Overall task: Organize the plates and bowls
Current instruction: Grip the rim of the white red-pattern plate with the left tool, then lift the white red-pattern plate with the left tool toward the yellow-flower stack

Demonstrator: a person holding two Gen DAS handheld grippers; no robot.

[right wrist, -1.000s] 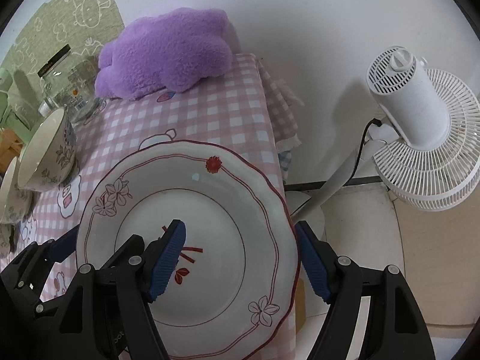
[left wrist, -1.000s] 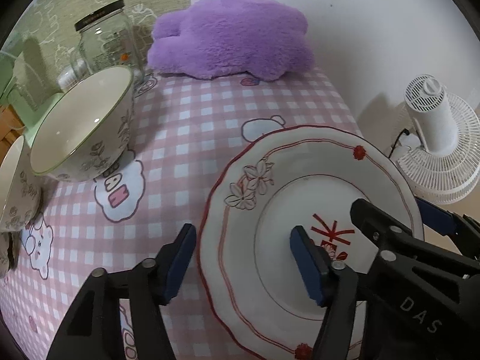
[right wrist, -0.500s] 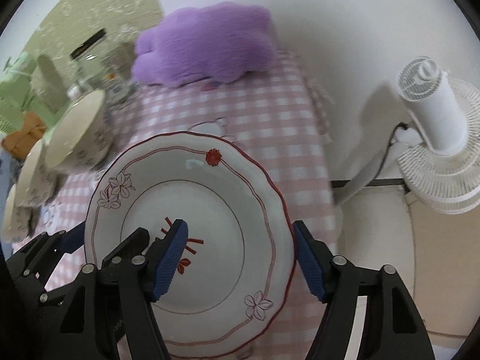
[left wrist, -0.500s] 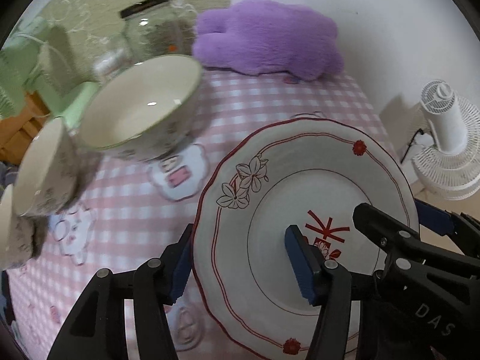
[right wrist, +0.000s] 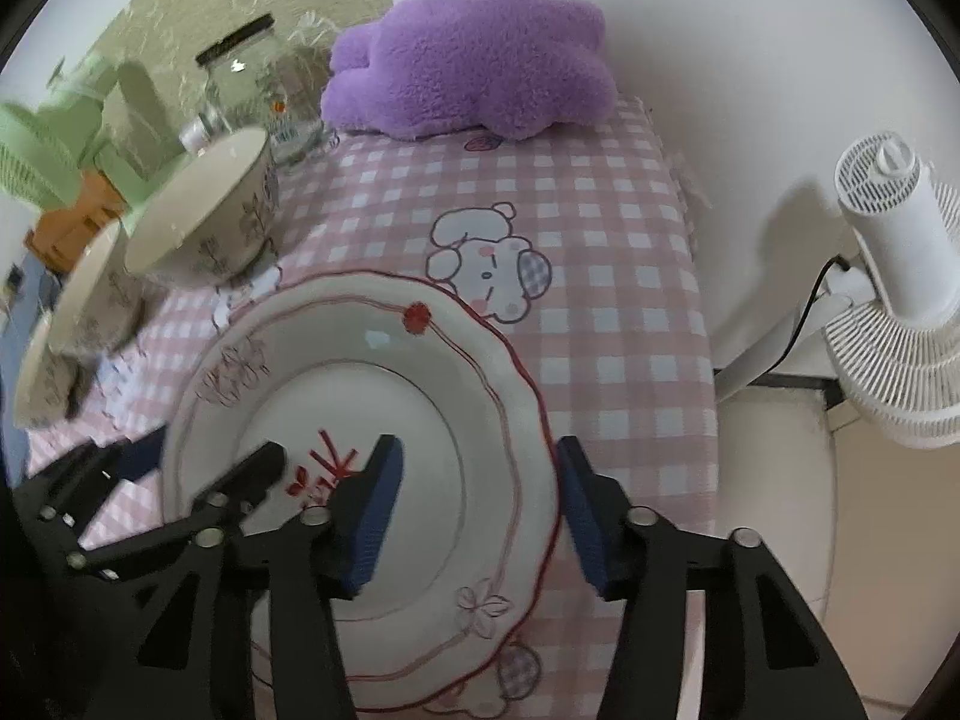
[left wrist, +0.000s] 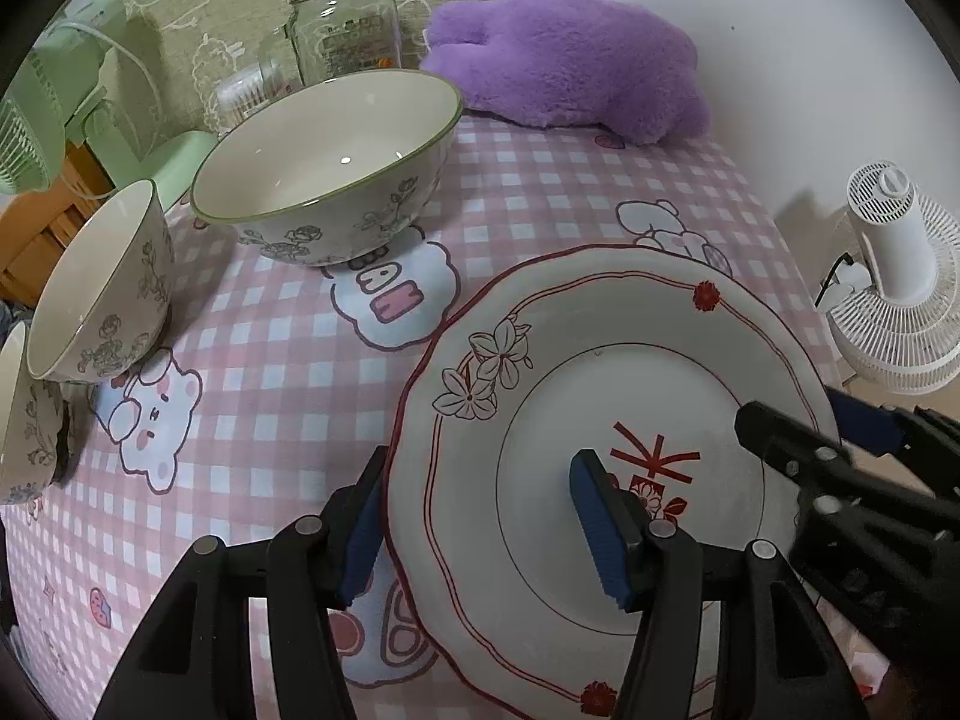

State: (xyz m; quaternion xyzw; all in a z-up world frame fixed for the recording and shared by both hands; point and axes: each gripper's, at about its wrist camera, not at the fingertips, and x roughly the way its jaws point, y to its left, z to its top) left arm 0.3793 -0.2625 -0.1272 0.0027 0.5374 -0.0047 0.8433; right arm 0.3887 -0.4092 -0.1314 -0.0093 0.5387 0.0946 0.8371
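A white plate with red trim and flower prints (left wrist: 600,396) (right wrist: 372,384) is held over the pink checked tablecloth (left wrist: 288,354). My left gripper (left wrist: 480,522) straddles its left rim, jaws wide, one finger above and one outside. My right gripper (right wrist: 474,516) straddles its right rim the same way. A large floral bowl with a green rim (left wrist: 336,162) (right wrist: 204,210) stands at the back left. A smaller floral bowl (left wrist: 102,282) sits left of it, and another bowl's edge (left wrist: 18,414) shows at the far left.
A purple plush cushion (left wrist: 570,66) lies at the table's back. A glass jar with a black lid (left wrist: 342,24) and a green fan (left wrist: 36,120) stand at the back left. A white fan (right wrist: 894,276) stands on the floor beyond the table's right edge.
Both grippers and the plate have moved left across the table, toward the bowls. The large bowl now looks nearer and more central in the left wrist view.
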